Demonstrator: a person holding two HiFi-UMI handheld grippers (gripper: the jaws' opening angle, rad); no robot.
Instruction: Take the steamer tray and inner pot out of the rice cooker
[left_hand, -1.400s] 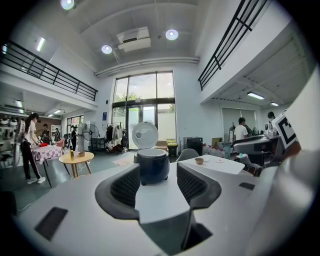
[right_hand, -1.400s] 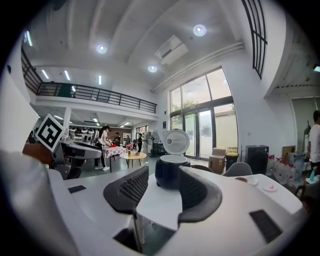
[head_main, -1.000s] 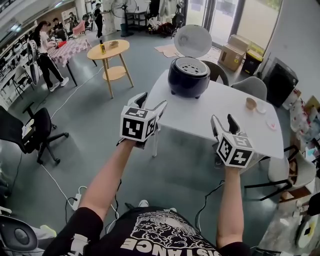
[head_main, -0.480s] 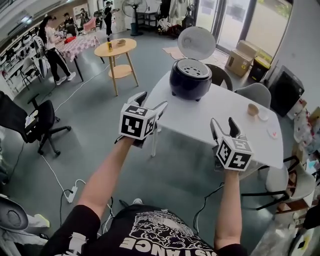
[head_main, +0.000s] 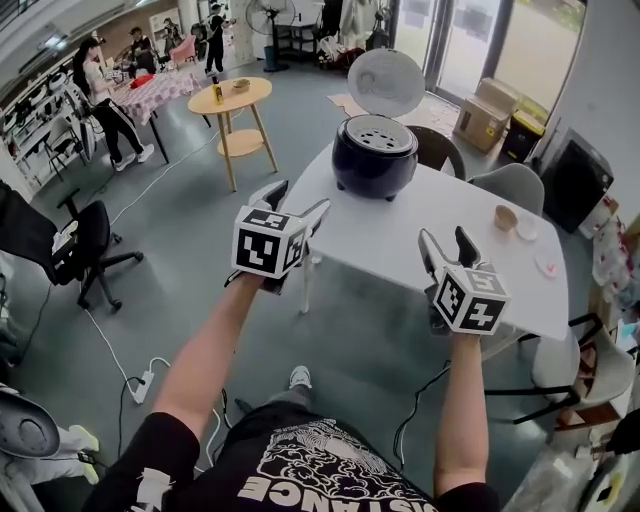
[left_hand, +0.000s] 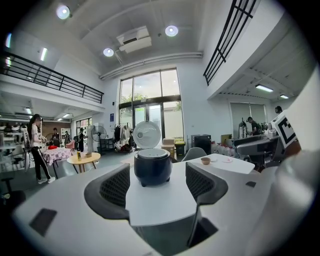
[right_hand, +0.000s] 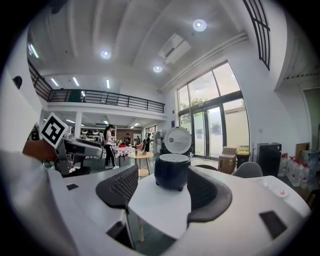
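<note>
Navy round rice cooker (head_main: 375, 162), white lid (head_main: 386, 82) raised, perforated steamer tray (head_main: 377, 132) seated inside; far corner of white tabletop (head_main: 400, 225). Jaws just opening, empty, well short: left hand-held gripper (head_main: 300, 197), right hand-held gripper (head_main: 444, 236). Risk: a one-sided lift tilts and jams the tray.

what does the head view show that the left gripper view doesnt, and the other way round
Only the head view: the perforated steamer tray inside the rice cooker, and a power strip on the floor. Only the left gripper view: ceiling lights and a balcony railing. Both: the cooker, lid up, on the white table, the round wooden table, and the small bowl.
</note>
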